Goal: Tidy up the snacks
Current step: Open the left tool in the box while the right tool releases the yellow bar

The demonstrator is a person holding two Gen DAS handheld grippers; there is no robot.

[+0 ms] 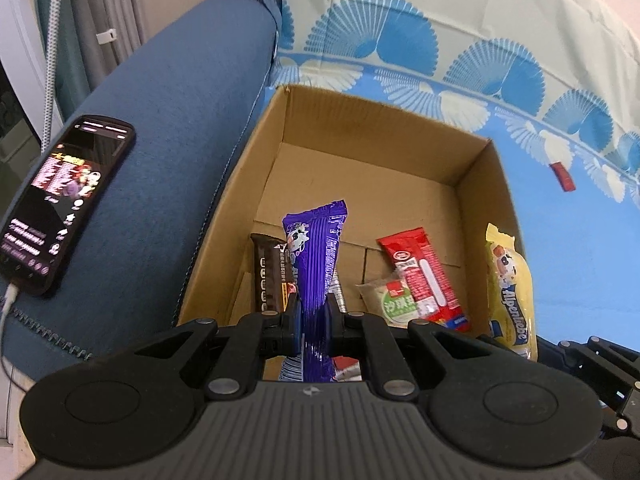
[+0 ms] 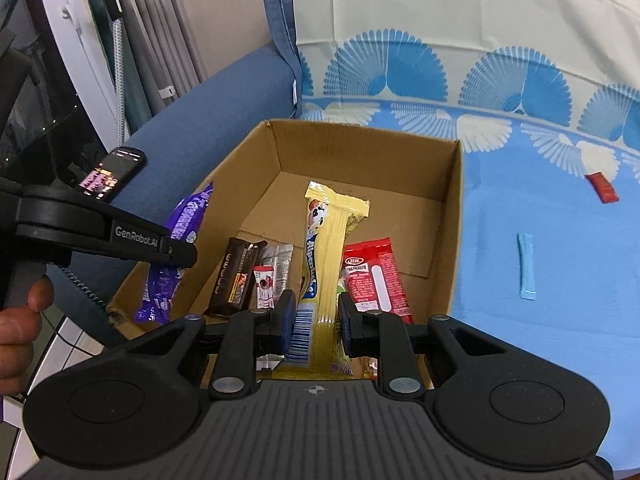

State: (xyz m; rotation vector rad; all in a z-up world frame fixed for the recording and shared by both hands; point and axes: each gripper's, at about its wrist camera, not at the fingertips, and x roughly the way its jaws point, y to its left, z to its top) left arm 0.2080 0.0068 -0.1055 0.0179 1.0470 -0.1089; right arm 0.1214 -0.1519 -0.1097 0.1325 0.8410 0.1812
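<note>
Snacks sit in an open cardboard box [image 1: 476, 184] that rests on a blue sheet with a fan pattern [image 1: 580, 248], pushed up against the blue armrest of a sofa [image 1: 168, 128]. On the box floor lie a brown chocolate bar [image 1: 270, 276], a red packet [image 1: 424, 276] and a small clear packet with a green label [image 1: 394, 300] partly under the red one. From the right-hand camera a small red-and-white sachet [image 2: 265, 288] and a silvery packet [image 2: 280, 264] also show beside the brown bar.

The left tongs [image 1: 313, 316] are clamped on a purple packet [image 1: 318, 264], which stands up out of them over the near left part of the box. The right tongs [image 2: 318, 316] are clamped on a yellow packet [image 2: 326, 256] marked with a cartoon cow, held lengthwise above the middle of the box, just beside the red packet. In the left view the yellow packet shows at the box's right wall.

A phone [image 1: 60, 200] with a lit screen lies on the armrest, a white cable plugged into its near end. Out on the sheet, well apart from the box, lie a small red sachet [image 2: 602, 188] and a thin light-blue stick [image 2: 526, 266]. A bare hand [image 2: 18, 332] grips the handle of the left tool at the edge of the right view.
</note>
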